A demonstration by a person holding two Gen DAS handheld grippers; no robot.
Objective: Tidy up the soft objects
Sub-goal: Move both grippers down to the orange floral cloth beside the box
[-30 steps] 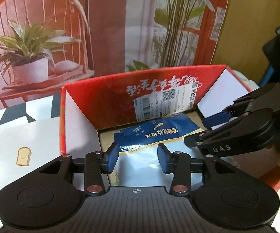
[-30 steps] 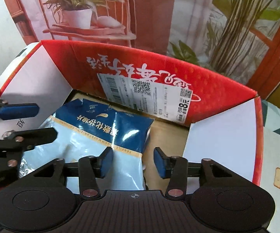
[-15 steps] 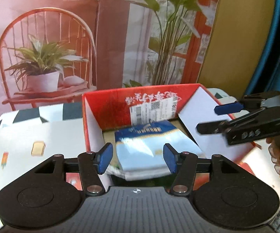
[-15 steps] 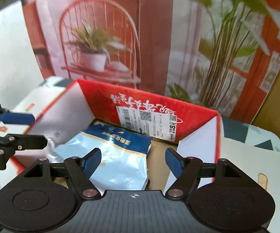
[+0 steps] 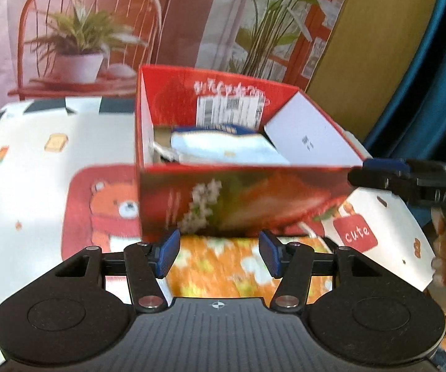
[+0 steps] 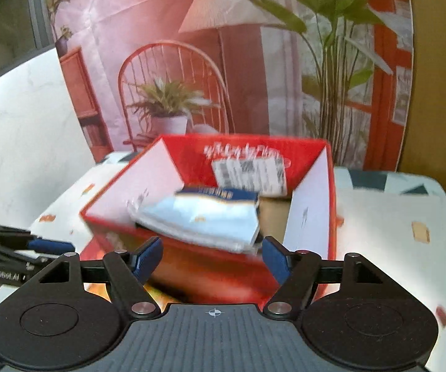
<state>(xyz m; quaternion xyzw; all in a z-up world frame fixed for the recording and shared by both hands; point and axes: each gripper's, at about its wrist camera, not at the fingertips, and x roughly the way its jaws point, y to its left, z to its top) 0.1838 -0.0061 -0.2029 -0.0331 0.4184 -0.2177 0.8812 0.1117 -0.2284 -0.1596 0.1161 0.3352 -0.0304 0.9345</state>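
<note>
A: What differs from a second ago?

B: Both grippers have pulled back. Then they reached in over the open red cardboard box (image 5: pixel 241 198); now its whole printed front wall shows from the left wrist, and the box sits well ahead of both. The fingers also stand wider apart.

A: Where is the pouch?

B: The blue-and-white soft plastic pouch (image 5: pixel 223 147) lies inside the box, against the left inner flap in the right wrist view (image 6: pixel 204 214), overlapping the near rim there. It is beyond the fingertips of both grippers, touching neither.

A: The jaws?

B: The left gripper (image 5: pixel 220 252) is spread, nothing between its blue pads. The right gripper (image 6: pixel 212 259) likewise, released and empty.

A: Anything hard to read?

B: Motion blur smears the white shipping label (image 5: pixel 229 113) and the pouch's print. Something lies beneath the pouch, too blurred to name. An orange floral-patterned item (image 5: pixel 220 269) just before the box is partly hidden by the left gripper's body. On the cartoon-printed white tablecloth (image 5: pixel 31 167), the red bear patch is cut off by the box.
</note>
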